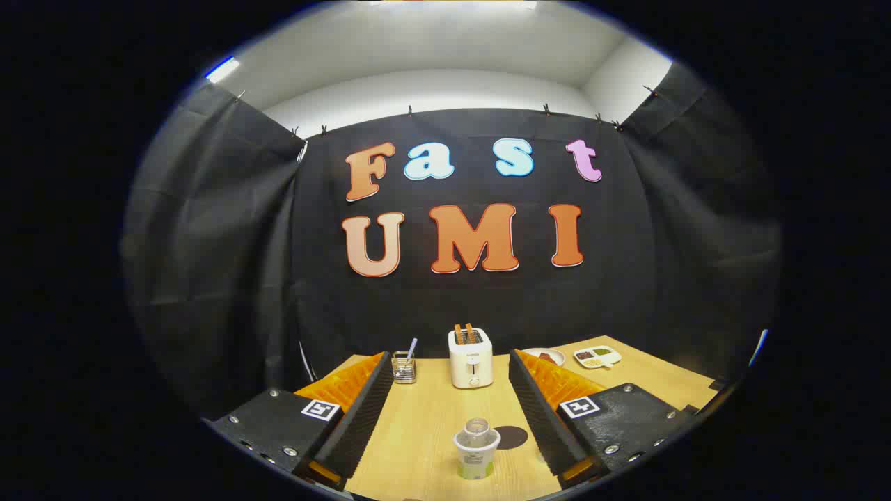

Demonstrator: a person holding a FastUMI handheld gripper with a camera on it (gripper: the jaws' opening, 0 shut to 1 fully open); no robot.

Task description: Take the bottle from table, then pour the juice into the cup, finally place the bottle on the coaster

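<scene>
On table, ahead of fingers: bottle (477, 449), upright, cap on top, pale liquid in the lower part.
Landmark: bottle; every place below reckoned from it.
Gripper (447, 410): spread wide, grasping nothing; one finger well off to either side of bottle, neither touching it.
Key relation: bottle lying straight ahead in the gap, slightly nearer the right finger than the left; long axis vertical, so crossing the line of the fingers squarely.
Coaster (511, 437): dark round disc, just beside bottle on its right and a little behind, flat on the wood.
Toaster (471, 358): well beyond bottle, nearly in line with it, two slices standing up in the slots.
Holder (404, 367): wire basket with a utensil, beyond bottle and to its left.
Dishes (596, 357): beyond bottle, far to its right, at the table's back corner.
Cup: cannot tell which item it is, if any.
Step in hand, as judged: approach for the grasp, bottle not yet taken.
Next move, as judged: straight advance, small shift rightward to centre bottle, then closing on its body below the cap.
</scene>
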